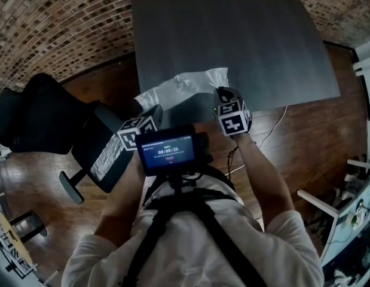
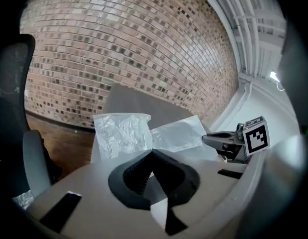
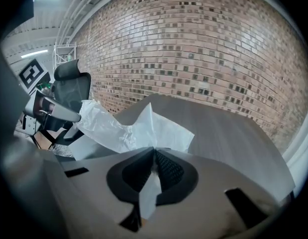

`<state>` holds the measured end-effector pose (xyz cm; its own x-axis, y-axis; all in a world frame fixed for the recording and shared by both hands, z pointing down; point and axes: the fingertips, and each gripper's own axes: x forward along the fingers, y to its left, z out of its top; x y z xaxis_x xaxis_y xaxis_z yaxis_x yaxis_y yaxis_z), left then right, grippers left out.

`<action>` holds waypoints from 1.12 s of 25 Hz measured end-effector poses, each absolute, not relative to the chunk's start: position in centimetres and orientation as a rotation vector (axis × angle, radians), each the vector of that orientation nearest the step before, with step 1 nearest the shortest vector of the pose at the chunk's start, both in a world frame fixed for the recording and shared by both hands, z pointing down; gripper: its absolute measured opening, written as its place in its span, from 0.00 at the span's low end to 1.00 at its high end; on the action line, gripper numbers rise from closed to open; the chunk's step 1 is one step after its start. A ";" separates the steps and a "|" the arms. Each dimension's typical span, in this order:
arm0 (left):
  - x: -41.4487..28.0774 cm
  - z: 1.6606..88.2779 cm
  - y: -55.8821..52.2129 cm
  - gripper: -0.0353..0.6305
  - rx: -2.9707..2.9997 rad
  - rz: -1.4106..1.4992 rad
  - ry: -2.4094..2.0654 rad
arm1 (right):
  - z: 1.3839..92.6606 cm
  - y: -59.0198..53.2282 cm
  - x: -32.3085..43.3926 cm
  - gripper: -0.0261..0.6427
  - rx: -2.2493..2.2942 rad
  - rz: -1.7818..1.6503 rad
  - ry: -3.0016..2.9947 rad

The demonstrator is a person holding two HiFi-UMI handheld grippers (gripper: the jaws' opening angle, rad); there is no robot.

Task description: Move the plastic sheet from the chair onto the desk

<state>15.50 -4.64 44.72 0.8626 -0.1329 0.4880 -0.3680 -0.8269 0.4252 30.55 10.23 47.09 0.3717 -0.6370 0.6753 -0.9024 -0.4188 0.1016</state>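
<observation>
Office: desk (image 1: 244, 40), swivel chair (image 1: 38, 115), brick wall (image 1: 59, 23)

From the head view, the desk (image 1: 244, 40) lies at twelve o'clock before the person, with the brick wall (image 1: 59, 23) behind it. The chair (image 1: 41, 112) stands on the floor (image 1: 304, 136) at nine o'clock, left of the desk's near corner. The plastic sheet (image 1: 185, 85) stretches over that near left corner, its eight o'clock end between the jaws of the left gripper (image 2: 152, 153) and its three o'clock end between those of the right gripper (image 3: 154, 153).
</observation>
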 end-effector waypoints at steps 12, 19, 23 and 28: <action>18.4 45.7 -6.5 0.05 2.515 0.607 -0.225 | 47.2 11.5 33.0 0.05 2.234 0.804 -1.155; 20.4 46.7 -6.3 0.05 2.527 0.662 -0.247 | 48.0 13.2 36.0 0.05 2.244 0.844 -1.134; 22.6 46.0 -5.4 0.05 2.519 0.681 -0.266 | 49.4 13.9 38.0 0.05 2.202 0.869 -1.165; 25.5 48.9 -5.8 0.05 2.509 0.802 -0.358 | 52.0 14.4 42.3 0.05 2.159 0.924 -1.182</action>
